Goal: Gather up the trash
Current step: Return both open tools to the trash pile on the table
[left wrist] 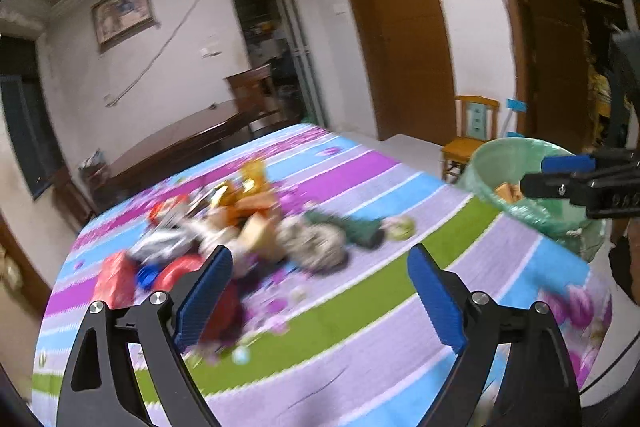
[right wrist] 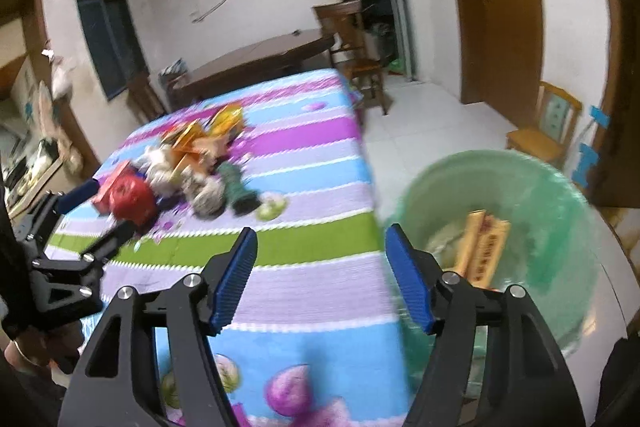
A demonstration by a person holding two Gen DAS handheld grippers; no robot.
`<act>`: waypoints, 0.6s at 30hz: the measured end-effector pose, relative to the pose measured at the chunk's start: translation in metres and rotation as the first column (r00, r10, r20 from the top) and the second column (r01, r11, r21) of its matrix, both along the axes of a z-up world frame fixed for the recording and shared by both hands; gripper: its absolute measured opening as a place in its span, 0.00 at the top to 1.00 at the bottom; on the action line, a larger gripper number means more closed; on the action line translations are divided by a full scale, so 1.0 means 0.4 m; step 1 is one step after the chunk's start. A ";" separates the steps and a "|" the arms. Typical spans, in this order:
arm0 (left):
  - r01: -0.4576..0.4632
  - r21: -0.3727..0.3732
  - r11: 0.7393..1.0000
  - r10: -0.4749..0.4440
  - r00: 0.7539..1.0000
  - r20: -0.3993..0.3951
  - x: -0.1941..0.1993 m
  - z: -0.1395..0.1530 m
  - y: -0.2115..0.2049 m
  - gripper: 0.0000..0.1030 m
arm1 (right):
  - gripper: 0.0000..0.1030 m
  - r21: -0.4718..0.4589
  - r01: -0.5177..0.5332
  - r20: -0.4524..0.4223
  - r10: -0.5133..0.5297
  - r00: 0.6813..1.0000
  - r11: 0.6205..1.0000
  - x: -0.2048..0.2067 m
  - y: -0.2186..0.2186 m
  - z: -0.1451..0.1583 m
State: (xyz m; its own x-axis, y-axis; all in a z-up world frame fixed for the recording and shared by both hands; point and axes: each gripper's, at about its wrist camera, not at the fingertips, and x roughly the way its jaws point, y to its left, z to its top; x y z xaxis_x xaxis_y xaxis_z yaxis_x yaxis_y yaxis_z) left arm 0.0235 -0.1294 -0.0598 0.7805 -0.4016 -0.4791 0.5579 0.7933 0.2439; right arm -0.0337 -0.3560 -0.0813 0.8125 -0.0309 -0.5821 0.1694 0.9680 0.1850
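Observation:
A pile of trash (left wrist: 240, 227) lies on the striped bed cover (left wrist: 360, 307): red packets, crumpled wrappers, orange boxes and a dark green piece. It also shows in the right wrist view (right wrist: 192, 167). My left gripper (left wrist: 320, 267) is open and empty, just short of the pile. My right gripper (right wrist: 320, 247) is open and empty, over the bed's right edge beside the bin (right wrist: 540, 227). The bin is lined with a green bag and holds an orange box (right wrist: 484, 247). The right gripper also shows in the left wrist view (left wrist: 560, 175), over the bin (left wrist: 520, 167).
The bed cover (right wrist: 300, 287) ends at a white tiled floor (right wrist: 420, 115) on the right. A small wooden chair (right wrist: 548, 131) stands past the bin. A dark wooden table (right wrist: 260, 59) and chair stand behind the bed. The views are motion blurred.

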 end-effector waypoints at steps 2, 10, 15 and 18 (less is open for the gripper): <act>-0.053 -0.020 0.998 0.053 0.998 -0.020 0.008 -0.005 0.063 0.13 | 0.38 -0.002 -0.028 -0.018 0.028 0.999 1.000 0.023 0.029 -0.018; -0.272 -0.070 0.960 0.263 0.958 -0.116 0.031 -0.023 0.280 0.12 | 0.38 0.013 -0.123 -0.074 0.123 0.990 0.992 0.097 0.117 -0.074; -0.340 -0.084 0.936 0.328 0.935 -0.136 0.057 -0.030 0.339 0.12 | 0.38 0.014 -0.175 -0.094 0.176 0.980 0.984 0.143 0.149 -0.090; -0.352 -0.096 0.931 0.337 0.931 -0.137 0.068 -0.023 0.356 0.12 | 0.38 -0.018 -0.199 -0.107 0.196 0.975 0.980 0.180 0.166 -0.098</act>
